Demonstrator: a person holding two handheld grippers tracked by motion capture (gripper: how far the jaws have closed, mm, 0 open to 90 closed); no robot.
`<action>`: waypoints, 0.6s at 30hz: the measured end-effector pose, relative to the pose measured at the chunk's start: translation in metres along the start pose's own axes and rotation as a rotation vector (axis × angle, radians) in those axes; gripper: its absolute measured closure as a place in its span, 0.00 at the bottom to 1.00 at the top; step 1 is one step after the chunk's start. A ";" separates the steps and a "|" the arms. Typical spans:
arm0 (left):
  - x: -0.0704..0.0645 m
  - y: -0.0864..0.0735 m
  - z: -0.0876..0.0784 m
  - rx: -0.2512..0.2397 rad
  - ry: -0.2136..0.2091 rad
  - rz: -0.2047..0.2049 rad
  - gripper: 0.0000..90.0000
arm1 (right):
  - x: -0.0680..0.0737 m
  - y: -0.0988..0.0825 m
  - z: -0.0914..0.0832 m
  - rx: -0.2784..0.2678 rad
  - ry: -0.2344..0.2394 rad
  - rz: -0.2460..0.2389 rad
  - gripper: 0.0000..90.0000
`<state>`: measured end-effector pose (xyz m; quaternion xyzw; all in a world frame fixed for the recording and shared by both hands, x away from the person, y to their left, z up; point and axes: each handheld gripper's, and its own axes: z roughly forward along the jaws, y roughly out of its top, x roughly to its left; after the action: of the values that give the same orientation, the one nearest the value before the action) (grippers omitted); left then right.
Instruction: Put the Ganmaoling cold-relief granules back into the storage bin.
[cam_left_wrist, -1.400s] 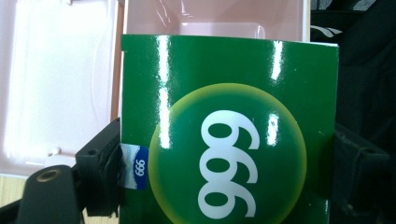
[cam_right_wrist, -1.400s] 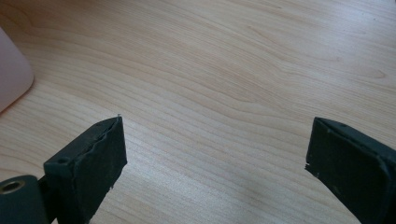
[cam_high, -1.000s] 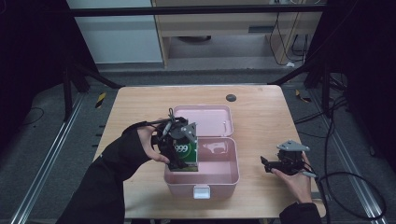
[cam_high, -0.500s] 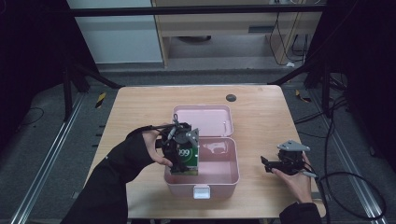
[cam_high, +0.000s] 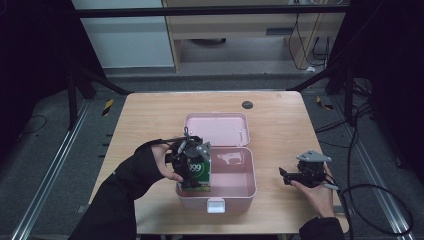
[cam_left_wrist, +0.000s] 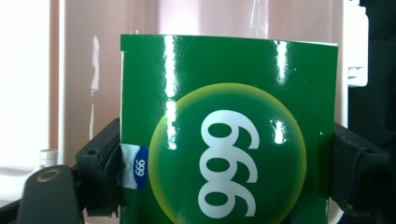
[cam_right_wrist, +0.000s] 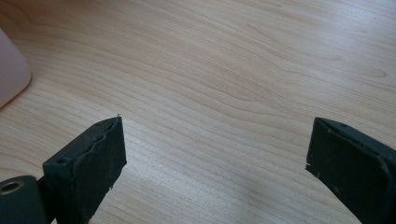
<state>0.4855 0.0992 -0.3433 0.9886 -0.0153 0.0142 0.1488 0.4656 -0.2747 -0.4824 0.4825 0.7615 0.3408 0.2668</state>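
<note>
left gripper (cam_high: 194, 167): clamped on green box (cam_left_wrist: 229, 126), side walls | glossy light carton, slippery, crushable; grip low, gently | right gripper (cam_high: 292, 176): my jaws wide, empty

Black sleeves (cam_high: 112, 200), black hand-held grippers

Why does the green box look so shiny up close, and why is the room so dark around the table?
In the left gripper view, white glare streaks cross the glossy green box and the pink case behind is washed out; in the high view, light falls on the table while the surroundings stay dark; in the right gripper view, the wood grain is sharp.
</note>
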 end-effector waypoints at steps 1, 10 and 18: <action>0.000 -0.001 0.001 0.002 -0.001 -0.002 0.17 | 0.000 0.000 0.000 0.001 0.002 0.002 0.05; 0.000 -0.002 0.008 0.009 0.005 0.004 0.17 | 0.000 0.000 0.000 0.001 0.000 -0.001 0.05; 0.001 -0.003 0.016 0.013 -0.008 0.001 0.17 | 0.000 0.000 -0.001 0.001 0.002 0.001 0.05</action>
<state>0.4870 0.0973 -0.3594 0.9897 -0.0162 0.0103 0.1422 0.4652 -0.2748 -0.4818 0.4826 0.7618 0.3410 0.2656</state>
